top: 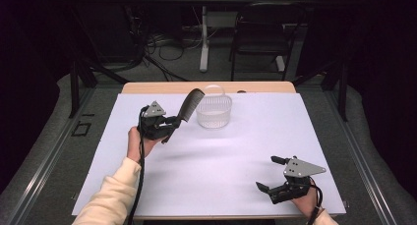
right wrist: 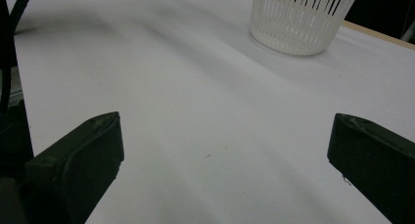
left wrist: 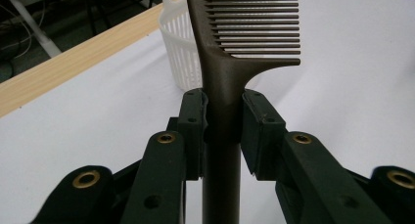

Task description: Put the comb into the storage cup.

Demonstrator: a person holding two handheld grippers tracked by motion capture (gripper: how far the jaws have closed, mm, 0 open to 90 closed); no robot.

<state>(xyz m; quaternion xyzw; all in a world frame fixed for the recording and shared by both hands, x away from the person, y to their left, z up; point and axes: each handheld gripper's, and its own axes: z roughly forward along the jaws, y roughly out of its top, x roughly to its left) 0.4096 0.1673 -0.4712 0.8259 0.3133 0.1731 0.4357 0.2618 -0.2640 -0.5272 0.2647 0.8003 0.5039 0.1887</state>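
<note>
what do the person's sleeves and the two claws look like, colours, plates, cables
Both sleeves are cream. The left claw and right claw are black, each topped by a grey three-cornered plate with small dark holes. A black cable trails from each, the left one along the forearm. Close up, the left claw's linkage arms carry brass-coloured rivets, and its pads are blocky, with small screw holes.
</note>
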